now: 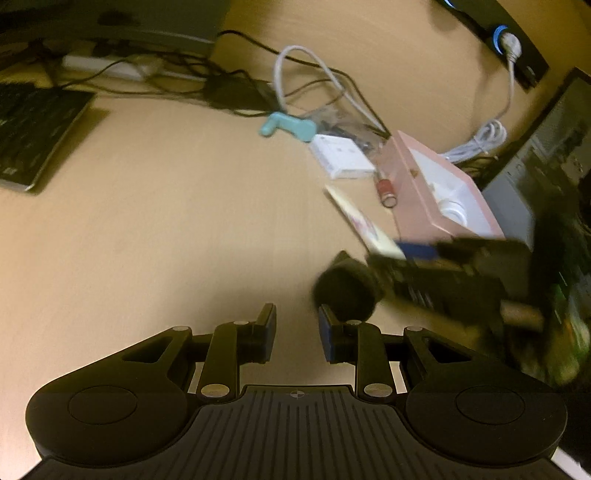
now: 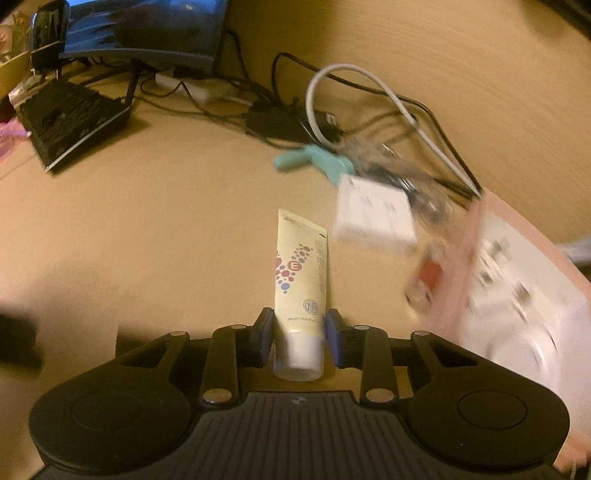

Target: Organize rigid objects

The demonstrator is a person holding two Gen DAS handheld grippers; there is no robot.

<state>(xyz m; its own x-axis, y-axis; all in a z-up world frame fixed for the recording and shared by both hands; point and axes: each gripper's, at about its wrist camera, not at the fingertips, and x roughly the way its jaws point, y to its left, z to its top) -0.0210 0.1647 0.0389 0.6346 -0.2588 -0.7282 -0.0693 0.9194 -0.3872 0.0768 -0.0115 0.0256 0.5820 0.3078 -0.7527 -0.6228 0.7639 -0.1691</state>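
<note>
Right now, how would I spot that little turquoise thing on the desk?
Find the pink box at the right of the wooden desk. Behind the white flat box beside it, by the tangled cables, lies the turquoise piece, the only blue-green thing there.

Keyboard [image 2: 70, 122], tangled cables [image 2: 388, 110], wooden desk [image 1: 166, 240]

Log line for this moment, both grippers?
left gripper: open, empty | right gripper: shut on tube | pink box: right of tube

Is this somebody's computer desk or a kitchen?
Most likely a computer desk at home or in an office. On the wooden desktop sit a black keyboard, a tangle of cables and a monitor at the back. Nothing here looks like a kitchen.
</note>
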